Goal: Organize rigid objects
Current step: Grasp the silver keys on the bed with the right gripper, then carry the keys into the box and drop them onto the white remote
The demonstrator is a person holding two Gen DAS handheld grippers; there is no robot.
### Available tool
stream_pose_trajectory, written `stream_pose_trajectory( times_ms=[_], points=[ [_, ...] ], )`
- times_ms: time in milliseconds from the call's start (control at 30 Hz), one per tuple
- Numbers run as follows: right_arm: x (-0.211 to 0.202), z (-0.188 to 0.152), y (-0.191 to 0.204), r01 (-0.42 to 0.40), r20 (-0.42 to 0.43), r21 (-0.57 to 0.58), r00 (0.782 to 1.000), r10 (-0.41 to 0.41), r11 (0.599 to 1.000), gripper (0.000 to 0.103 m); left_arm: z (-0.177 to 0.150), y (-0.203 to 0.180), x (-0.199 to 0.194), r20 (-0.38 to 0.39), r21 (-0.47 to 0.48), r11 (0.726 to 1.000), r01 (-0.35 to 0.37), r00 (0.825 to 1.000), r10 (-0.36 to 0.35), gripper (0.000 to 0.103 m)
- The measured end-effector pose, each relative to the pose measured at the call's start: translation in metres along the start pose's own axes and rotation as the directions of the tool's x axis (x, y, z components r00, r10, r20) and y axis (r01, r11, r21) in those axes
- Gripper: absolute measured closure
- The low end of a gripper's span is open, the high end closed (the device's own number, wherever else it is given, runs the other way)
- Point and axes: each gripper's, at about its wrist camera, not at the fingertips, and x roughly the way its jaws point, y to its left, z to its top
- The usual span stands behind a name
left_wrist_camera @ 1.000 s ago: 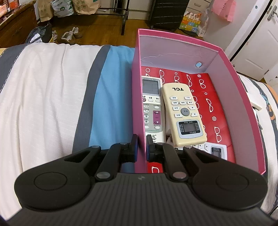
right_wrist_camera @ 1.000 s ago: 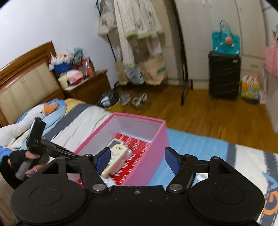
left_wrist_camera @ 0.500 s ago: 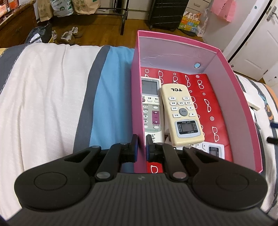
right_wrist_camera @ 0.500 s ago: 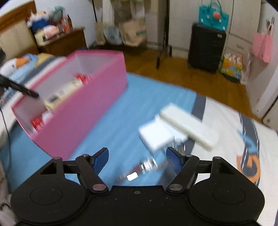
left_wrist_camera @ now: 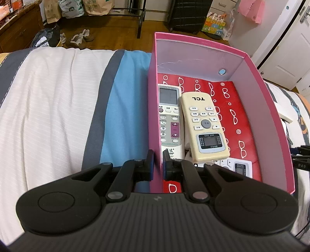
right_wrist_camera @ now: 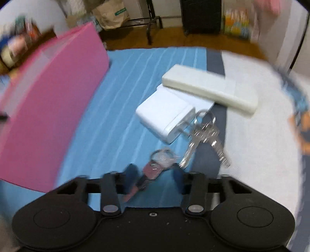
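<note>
My left gripper (left_wrist_camera: 157, 164) is shut on the left wall of the pink box (left_wrist_camera: 154, 108), near its close corner. Inside lie a white remote (left_wrist_camera: 169, 118), a cream TCL remote (left_wrist_camera: 205, 124) and a small white remote (left_wrist_camera: 238, 166). In the blurred right wrist view my right gripper (right_wrist_camera: 154, 178) is open just above the bed, straddling a key with a reddish head (right_wrist_camera: 150, 172). Beyond it lie a bunch of silver keys (right_wrist_camera: 205, 135), a white charger (right_wrist_camera: 166, 114) and a cream bar-shaped object (right_wrist_camera: 209, 89). The pink box (right_wrist_camera: 48, 104) stands to the left.
The box rests on a bed with a white, grey and blue striped cover (left_wrist_camera: 58, 108). Beyond the bed's far edge are wooden floor, shoes (left_wrist_camera: 79, 37), a clothes rack and a black suitcase (left_wrist_camera: 190, 15). A white door (left_wrist_camera: 286, 50) is at the right.
My right gripper has swung from facing the room down over the bed to the keys and charger, closing in on the reddish key. The left gripper keeps its hold on the box wall.
</note>
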Motion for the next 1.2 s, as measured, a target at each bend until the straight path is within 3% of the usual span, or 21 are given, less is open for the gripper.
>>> stream_pose_trajectory(
  times_ms=[33,67,533,867,1000,1200],
  points=[
    [-0.001,-0.001,0.005,0.017,0.012,-0.013,1.0,-0.016,1.0,0.085,0.0,-0.001,0.0,-0.001,0.002,1.0,-0.002,1.0,0.002,0.095],
    [-0.004,-0.003,0.008,0.027,0.023,-0.012,0.999,-0.027,1.0,0.088,0.0,-0.001,0.001,-0.001,0.002,1.0,-0.003,1.0,0.003,0.095],
    [-0.051,-0.007,0.002,-0.056,0.163,0.037,0.985,0.049,0.998,0.088,-0.002,0.002,0.004,-0.022,-0.017,1.0,-0.004,1.0,0.003,0.095],
    [-0.114,0.028,0.034,-0.21,0.306,-0.041,0.928,0.212,0.977,0.088,-0.002,-0.001,0.001,-0.017,0.005,1.0,-0.013,1.0,0.013,0.097],
    [-0.126,0.043,0.055,-0.275,0.301,-0.086,0.909,0.288,0.957,0.088,-0.003,0.0,-0.002,-0.017,0.02,1.0,-0.007,1.0,0.007,0.096],
    [-0.119,0.076,0.085,-0.41,0.209,-0.115,0.88,0.426,0.905,0.088,-0.005,0.0,-0.003,-0.004,0.023,1.0,0.002,1.0,-0.002,0.096]
  ],
)
